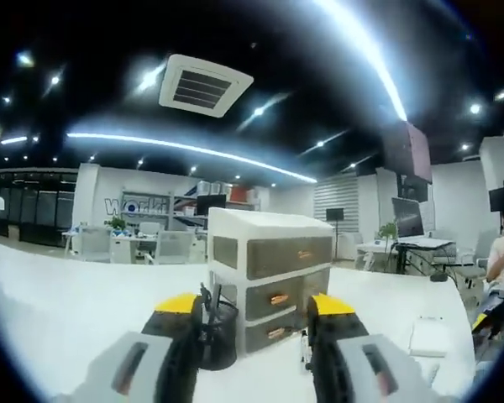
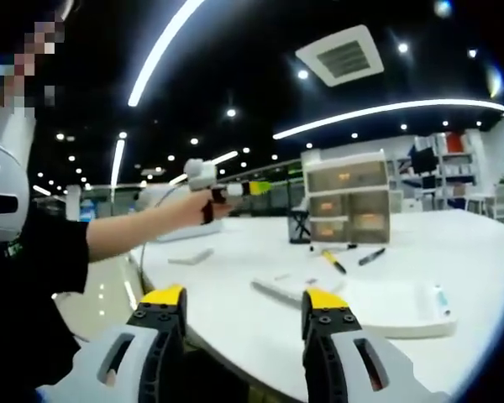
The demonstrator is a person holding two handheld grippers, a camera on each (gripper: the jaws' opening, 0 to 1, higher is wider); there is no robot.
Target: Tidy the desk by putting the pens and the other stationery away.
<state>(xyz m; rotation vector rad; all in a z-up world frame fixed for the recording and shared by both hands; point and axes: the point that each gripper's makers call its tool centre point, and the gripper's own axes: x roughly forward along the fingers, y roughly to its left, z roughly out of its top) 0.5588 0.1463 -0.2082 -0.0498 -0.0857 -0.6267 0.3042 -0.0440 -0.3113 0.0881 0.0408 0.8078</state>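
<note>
My left gripper [image 1: 254, 323] hangs above the white desk [image 1: 59, 311] with its fingers spread and nothing between them. Ahead stands a white three-drawer organiser [image 1: 271, 273], all drawers closed, contents not visible. A black mesh pen cup [image 1: 219, 327] sits just beside its left side, something dark sticking up from it. My right gripper [image 2: 245, 306] is also spread and empty, at the desk's near edge. Two pens [image 2: 353, 259] lie loose before the organiser, near a white tray [image 2: 403, 309] holding a small object.
</note>
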